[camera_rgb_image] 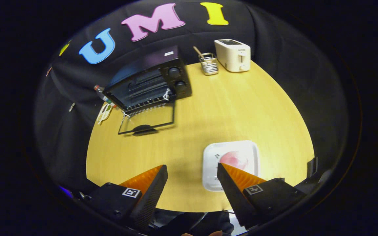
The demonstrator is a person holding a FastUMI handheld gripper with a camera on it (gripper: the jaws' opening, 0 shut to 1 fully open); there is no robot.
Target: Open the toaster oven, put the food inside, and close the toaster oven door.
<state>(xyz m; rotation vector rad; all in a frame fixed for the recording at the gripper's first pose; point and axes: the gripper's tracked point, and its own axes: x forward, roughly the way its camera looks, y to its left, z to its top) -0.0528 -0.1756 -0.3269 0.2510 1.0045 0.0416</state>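
A black toaster oven point(151, 80) stands at the far left of the yellow table point(228, 108), its glass door point(148, 119) folded down flat toward me. A white square plate point(251, 150) lies near the table's front, with a pink round piece of food point(235, 159) on it. My gripper point(192, 170) hovers above the table's near edge, open, nothing between its fingers. The right fingertip point(223, 168) overlaps the plate's near left part, just short of the food. The left finger point(157, 180) is over bare table.
A cream pop-up toaster point(233, 55) and a wire holder point(208, 64) with a wooden stick stand at the table's far edge. A bottle point(102, 94) and a pale object point(103, 113) lie left of the oven. Black cloth surrounds the table.
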